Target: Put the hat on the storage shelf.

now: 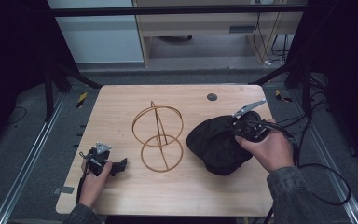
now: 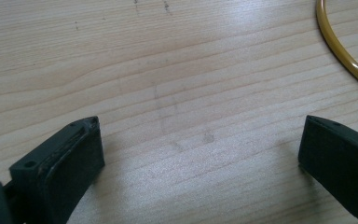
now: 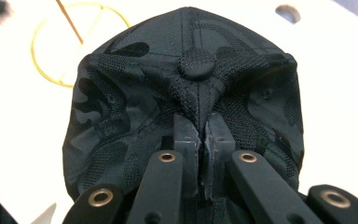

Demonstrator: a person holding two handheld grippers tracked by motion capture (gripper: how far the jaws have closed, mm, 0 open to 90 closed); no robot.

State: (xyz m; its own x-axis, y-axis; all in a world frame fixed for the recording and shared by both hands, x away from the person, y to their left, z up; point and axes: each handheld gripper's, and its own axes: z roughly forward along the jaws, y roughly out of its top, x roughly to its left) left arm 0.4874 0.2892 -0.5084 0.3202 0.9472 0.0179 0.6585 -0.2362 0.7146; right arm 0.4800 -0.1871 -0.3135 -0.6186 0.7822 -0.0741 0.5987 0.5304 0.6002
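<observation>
Right gripper view looks along the right gripper [image 3: 199, 128], whose jaws are pinched together on a fold of the black cap [image 3: 135, 88] just below its crown button [image 3: 196, 64]. High view places that cap at the right half of the wooden table [image 1: 121, 100], beside the gold wire stand [image 1: 158, 137] at the centre. Near the front left edge, the left gripper [image 1: 121, 163] rests on the wood with its jaws spread wide and nothing between them.

A gold wire stand [image 1: 158, 137] sits mid-table [image 1: 121, 100], near a dark, perhaps round, hole [image 1: 211, 97].
</observation>
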